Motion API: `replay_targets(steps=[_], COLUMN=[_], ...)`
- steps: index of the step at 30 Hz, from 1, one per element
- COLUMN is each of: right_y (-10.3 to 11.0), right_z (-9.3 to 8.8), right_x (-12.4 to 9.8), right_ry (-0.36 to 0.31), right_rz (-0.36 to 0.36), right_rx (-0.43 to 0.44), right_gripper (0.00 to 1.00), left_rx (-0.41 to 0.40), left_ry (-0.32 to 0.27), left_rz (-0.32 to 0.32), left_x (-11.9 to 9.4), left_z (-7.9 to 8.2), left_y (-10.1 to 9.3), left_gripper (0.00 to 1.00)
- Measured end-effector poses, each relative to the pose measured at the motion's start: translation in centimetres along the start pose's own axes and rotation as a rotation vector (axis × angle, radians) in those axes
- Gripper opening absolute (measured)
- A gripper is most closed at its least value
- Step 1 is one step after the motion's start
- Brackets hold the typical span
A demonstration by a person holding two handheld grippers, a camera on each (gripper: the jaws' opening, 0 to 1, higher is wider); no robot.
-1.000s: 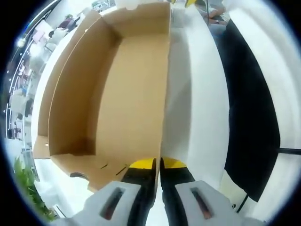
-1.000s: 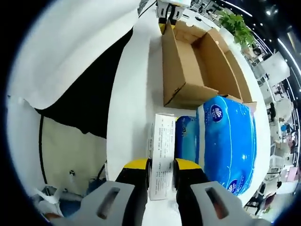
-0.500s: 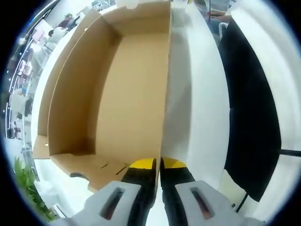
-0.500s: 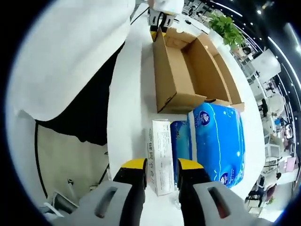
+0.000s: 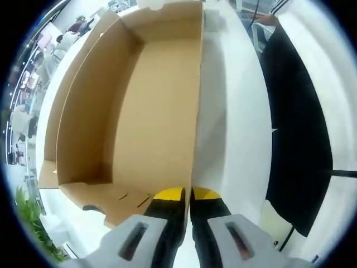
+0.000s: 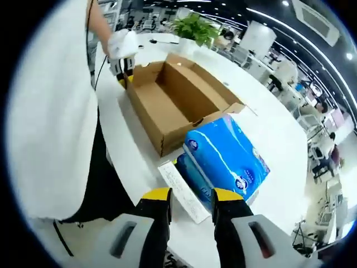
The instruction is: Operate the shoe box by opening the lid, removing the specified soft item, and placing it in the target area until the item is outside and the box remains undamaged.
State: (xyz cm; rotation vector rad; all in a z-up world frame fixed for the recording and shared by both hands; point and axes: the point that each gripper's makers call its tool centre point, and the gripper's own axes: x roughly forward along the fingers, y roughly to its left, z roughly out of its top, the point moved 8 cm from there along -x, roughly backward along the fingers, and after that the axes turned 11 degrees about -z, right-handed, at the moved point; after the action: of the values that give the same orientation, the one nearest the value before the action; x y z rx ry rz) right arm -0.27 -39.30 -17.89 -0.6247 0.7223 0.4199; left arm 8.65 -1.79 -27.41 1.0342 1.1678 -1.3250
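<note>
Already out: blue tissue pack (image 6: 226,159) rests beside the open shoe box (image 6: 175,100).
Right gripper (image 6: 191,196) gapes empty over it; left gripper (image 5: 187,194) pinches the box wall.

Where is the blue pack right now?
In the right gripper view, the blue pack lies on the white table just ahead of the right gripper, next to the open cardboard box.
</note>
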Motion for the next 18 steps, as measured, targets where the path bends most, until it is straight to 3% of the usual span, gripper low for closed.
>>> replay_targets(steps=[1, 2, 3, 5, 9, 11, 15, 17, 18], right_y=[-0.2, -0.2, -0.4, -0.7, -1.1, -1.2, -1.4, -1.4, -1.8], right_z=[0.3, 0.7, 1.9, 3.8, 6.4, 7.8, 9.6, 11.6, 13.1], right_x=[-0.3, -0.7, -0.9, -1.4, -1.7, -1.5, -1.3, -1.8, -2.3], right_ry=[0.001, 0.044, -0.002, -0.093, -0.162, -0.196, -0.212, -0.233, -0.271], right_rz=[-0.021, -0.007, -0.006, -0.01, -0.02, 0.009, 0.015, 0.003, -0.038], right_rx=[0.07, 0.16, 0.214, 0.25, 0.313, 0.438, 0.451, 0.41, 0.39], right_gripper=[0.26, 0.19, 0.18, 0.28, 0.43, 0.53, 0.46, 0.41, 0.4], left_rx=[0.002, -0.001, -0.003, 0.001, 0.011, 0.007, 0.018, 0.015, 0.011], left_ry=[0.002, 0.003, 0.004, 0.004, -0.001, -0.002, -0.011, -0.01, -0.009], left_rz=[-0.004, -0.007, -0.009, -0.006, 0.003, 0.003, 0.01, 0.01, 0.009], left_x=[0.0, 0.0, 0.0, 0.0, 0.0, 0.0, 0.0, -0.1, 0.0], left_z=[0.0, 0.0, 0.0, 0.0, 0.0, 0.0, -0.1, -0.1, -0.1], left_y=[0.0, 0.0, 0.1, 0.0, 0.0, 0.0, -0.1, -0.1, -0.1], left_gripper=[0.03, 0.03, 0.03, 0.03, 0.03, 0.03, 0.03, 0.03, 0.03])
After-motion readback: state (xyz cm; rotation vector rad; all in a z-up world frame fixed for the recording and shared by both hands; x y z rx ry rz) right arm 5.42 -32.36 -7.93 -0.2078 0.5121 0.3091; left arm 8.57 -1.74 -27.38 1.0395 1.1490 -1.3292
